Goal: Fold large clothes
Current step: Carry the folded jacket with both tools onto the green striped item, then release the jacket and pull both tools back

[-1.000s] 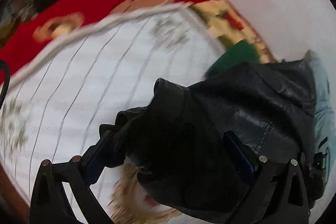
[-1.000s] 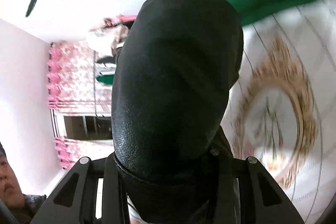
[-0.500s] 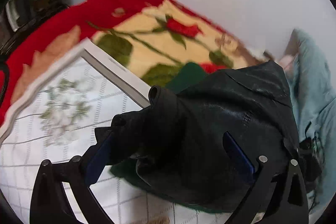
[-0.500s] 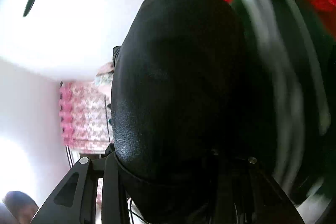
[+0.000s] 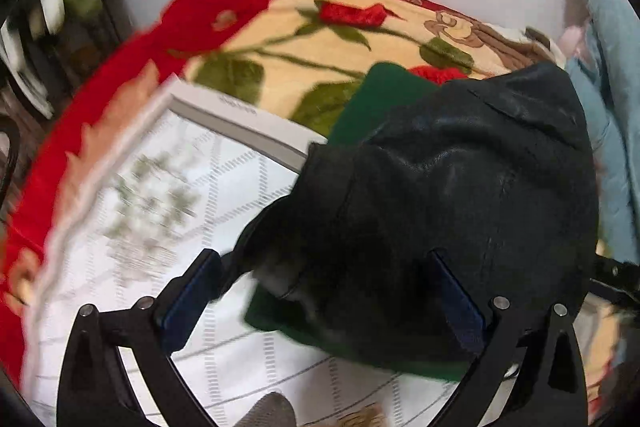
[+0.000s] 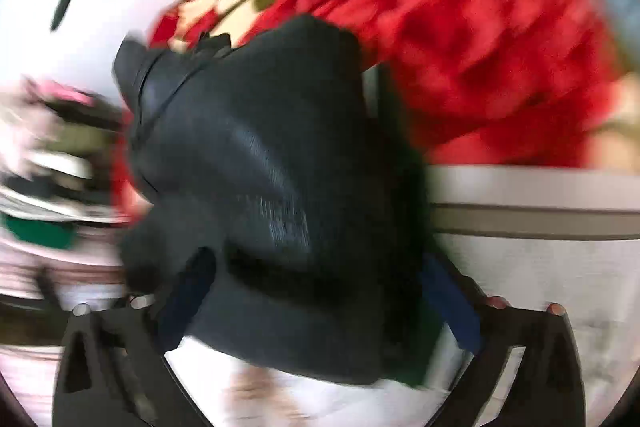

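Note:
A folded black leather jacket (image 5: 460, 179) rests on a dark green garment (image 5: 380, 95) on the bed. My left gripper (image 5: 324, 299) points down over it with its jaws wide. The jacket lies between the fingers, and a strip of white quilt shows between the left pad (image 5: 188, 299) and the leather. In the blurred right wrist view the jacket (image 6: 248, 155) fills the middle. My right gripper (image 6: 320, 303) has its jaws opening wide around the bundle, and I cannot see its pads pressing on the leather.
A white quilt with a grey grid (image 5: 160, 207) covers the near part of the bed. Beyond it lies a red and cream rose blanket (image 5: 280, 39). A light blue garment (image 5: 612, 147) lies at the right, and a pale wall stands behind.
Both views swung across the bed toward the rose blanket. The jacket came down onto the green garment. The right jaws went from a narrow grip on the leather to wide apart.

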